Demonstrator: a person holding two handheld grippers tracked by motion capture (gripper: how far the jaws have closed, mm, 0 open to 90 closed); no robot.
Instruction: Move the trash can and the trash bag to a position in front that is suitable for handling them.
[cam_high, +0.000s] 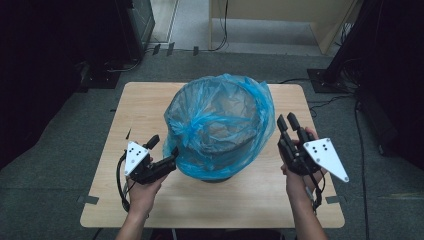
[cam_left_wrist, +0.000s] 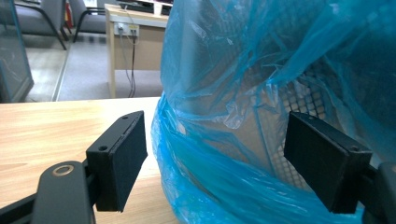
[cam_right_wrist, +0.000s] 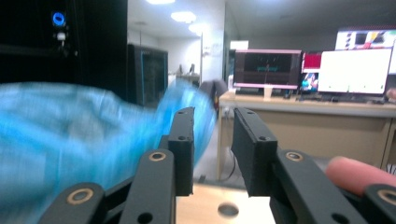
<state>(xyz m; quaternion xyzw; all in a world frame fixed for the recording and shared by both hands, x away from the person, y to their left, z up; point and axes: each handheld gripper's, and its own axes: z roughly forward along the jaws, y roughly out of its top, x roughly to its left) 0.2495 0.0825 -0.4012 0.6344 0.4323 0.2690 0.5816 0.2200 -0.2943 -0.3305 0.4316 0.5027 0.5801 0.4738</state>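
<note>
A dark mesh bin (cam_high: 227, 112) lined with a blue plastic bag (cam_high: 220, 125) stands in the middle of the wooden table (cam_high: 150, 100). The bag's rim is folded over the outside of the bin. My left gripper (cam_high: 164, 149) is open at the bag's lower left side. In the left gripper view the left gripper (cam_left_wrist: 219, 161) has its jaws wide apart, with the bag (cam_left_wrist: 219, 140) bulging between them and mesh (cam_left_wrist: 303, 98) showing through. My right gripper (cam_high: 287, 121) is held right of the bin, pointing away from me. The right gripper (cam_right_wrist: 212, 149) has a narrow gap with nothing in it, and the blurred bag (cam_right_wrist: 70, 130) lies to its left.
The table's front strip (cam_high: 215, 205) lies bare between my forearms. Grey carpet with cables (cam_high: 330, 100) surrounds the table. A beige desk (cam_high: 280, 20) stands behind it, dark racks (cam_high: 60, 45) to the left. Monitors (cam_right_wrist: 355, 70) sit on a desk in the right gripper view.
</note>
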